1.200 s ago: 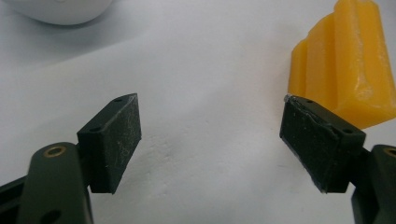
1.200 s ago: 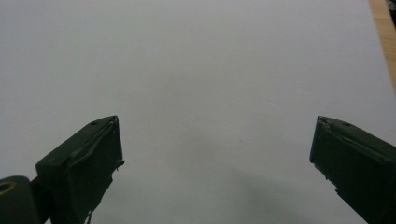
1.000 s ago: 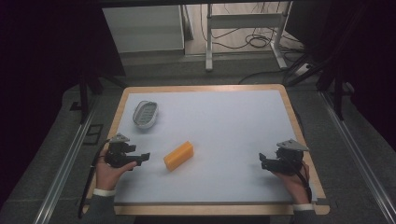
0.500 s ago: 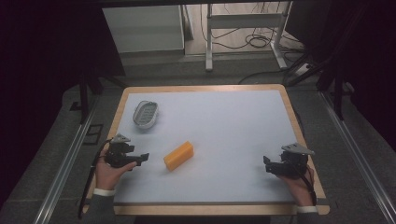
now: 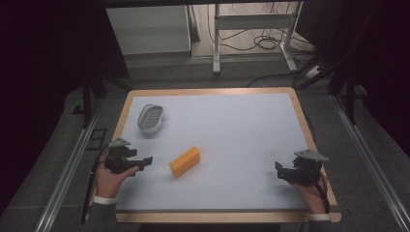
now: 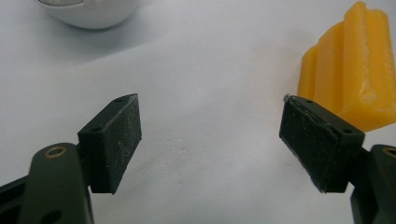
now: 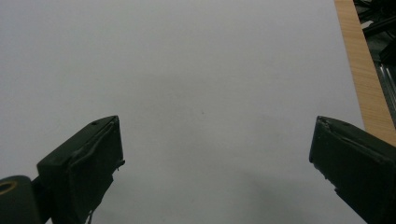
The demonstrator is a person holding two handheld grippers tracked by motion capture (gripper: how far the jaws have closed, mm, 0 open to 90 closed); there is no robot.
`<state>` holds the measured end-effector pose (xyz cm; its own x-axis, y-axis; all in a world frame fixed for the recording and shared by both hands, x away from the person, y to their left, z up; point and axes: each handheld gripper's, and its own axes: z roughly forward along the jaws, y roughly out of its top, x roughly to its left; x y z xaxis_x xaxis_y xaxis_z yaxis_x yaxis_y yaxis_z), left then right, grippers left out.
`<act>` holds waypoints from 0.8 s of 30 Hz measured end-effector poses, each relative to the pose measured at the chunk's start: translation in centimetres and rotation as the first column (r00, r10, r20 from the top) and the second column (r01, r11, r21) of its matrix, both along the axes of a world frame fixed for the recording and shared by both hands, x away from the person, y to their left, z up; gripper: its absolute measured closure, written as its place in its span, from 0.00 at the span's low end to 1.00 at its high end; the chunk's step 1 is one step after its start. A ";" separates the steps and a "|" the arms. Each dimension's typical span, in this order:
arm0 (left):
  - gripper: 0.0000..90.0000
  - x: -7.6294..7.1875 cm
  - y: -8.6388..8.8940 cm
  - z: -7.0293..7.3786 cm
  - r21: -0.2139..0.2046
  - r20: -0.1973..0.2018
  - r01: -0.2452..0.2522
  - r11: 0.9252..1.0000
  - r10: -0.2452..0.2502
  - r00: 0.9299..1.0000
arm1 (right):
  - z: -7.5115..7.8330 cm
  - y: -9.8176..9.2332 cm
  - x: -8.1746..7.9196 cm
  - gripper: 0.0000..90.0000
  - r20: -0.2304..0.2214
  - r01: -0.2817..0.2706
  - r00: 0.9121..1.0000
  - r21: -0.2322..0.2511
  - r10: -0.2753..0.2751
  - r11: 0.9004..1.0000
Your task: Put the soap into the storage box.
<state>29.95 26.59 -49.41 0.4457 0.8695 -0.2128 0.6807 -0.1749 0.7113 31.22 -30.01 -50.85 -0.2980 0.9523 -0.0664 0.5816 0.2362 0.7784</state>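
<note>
Resting at lower left, the left gripper (image 5: 145, 161) spreads its jaws empty just beside a ridged orange rectangular block (image 5: 185, 161) at centre; the right gripper (image 5: 279, 169) gapes empty at lower right.

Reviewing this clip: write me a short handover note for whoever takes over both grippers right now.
Left gripper: open, holding nothing, low over the table beside the orange block, jaws pointed toward it; in the left gripper view the block sits just past the right-hand jaw.
Right gripper: open, holding nothing, near the table's right edge, bare surface ahead.
White soap dish: far left of the table, apart from the block.
Done: nothing gripped yet.
Left: probably close on the block and carry it, likely to the dish.
</note>
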 end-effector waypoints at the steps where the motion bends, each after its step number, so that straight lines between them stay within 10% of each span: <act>1: 0.24 0.0 0.0 0.2 -0.005 0.005 0.006 1.000 -0.006 1.000 | 0.0 0.0 0.0 0.03 -0.001 0.004 1.000 0.000 -0.004 1.000; 24: 0.22 0.9 -2.1 3.9 0.070 0.019 0.063 0.996 -0.064 0.998 | 0.3 -0.1 -0.6 0.04 0.013 0.001 1.000 0.002 -0.001 1.000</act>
